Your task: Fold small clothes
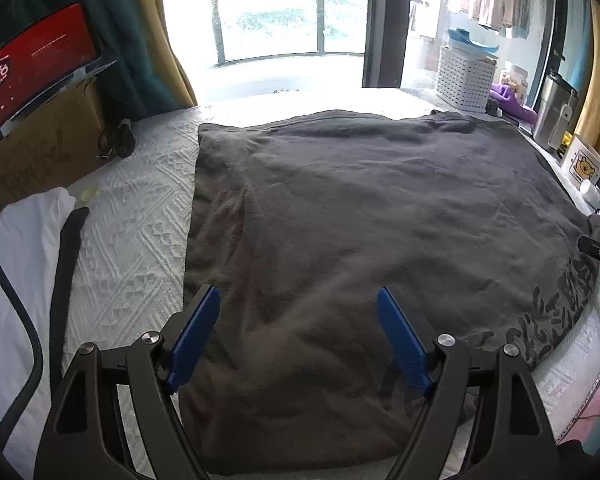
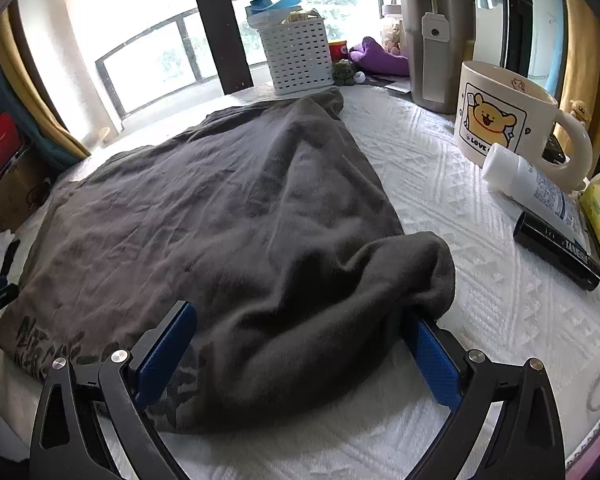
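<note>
Dark grey shirt [image 1: 340, 240] spread flat on the white quilted bench [image 1: 140, 208], both grippers poised over its near edge.

The left gripper [image 1: 298, 336] has its blue fingers [image 1: 196, 340] wide apart, nothing between them; the right gripper [image 2: 296, 356] also stands wide, with a bunched sleeve [image 2: 420, 272] lying against its right-hand finger. Only the right view shows the bear mug [image 2: 500, 120], white bottle [image 2: 532, 184] and steel tumbler [image 2: 436, 40] beside the shirt; only the left view shows the cardboard box [image 1: 40, 152] on its far side.
</note>
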`<state>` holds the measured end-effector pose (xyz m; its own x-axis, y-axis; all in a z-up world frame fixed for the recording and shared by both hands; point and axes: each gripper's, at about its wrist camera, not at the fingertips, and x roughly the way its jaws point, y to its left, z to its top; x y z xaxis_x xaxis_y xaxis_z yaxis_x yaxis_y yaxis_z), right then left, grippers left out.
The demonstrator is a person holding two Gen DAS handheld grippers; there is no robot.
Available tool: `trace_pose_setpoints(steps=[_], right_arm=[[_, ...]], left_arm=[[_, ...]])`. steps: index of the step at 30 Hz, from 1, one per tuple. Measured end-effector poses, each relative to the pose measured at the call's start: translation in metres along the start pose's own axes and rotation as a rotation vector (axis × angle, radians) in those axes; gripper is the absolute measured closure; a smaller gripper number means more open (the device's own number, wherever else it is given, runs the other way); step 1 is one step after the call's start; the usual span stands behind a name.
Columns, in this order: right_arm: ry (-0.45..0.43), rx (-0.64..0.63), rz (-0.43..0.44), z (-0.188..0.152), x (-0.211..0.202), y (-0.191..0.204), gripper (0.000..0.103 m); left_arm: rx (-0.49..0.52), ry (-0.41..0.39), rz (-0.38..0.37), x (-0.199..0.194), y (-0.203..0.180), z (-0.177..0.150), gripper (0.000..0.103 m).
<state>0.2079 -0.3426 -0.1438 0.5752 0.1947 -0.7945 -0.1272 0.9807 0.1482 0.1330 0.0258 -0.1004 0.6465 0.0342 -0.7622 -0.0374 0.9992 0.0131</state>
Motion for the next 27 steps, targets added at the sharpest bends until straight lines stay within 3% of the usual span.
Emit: trace_pose_setpoints(steps=[13,16,22,27], right_arm=[[0.029,-0.014,-0.045,0.015,0.015,0.005,0.004],[0.024,-0.006,-0.061,0.017,0.016,0.004,0.011],[0.011,-0.010,-0.059,0.022,0.017,0.006,0.042],[0.022,-0.112,-0.042,0.024,0.020,0.023,0.068]], left_arm=[[-0.033,-0.005,-0.053,0.012,0.018,0.010,0.022],[-0.041,0.000,-0.063,0.015,0.021,0.010,0.022],[-0.047,0.006,-0.094,0.020,0.024,0.011,0.022],[-0.051,0.004,-0.110,0.022,0.027,0.011,0.022]])
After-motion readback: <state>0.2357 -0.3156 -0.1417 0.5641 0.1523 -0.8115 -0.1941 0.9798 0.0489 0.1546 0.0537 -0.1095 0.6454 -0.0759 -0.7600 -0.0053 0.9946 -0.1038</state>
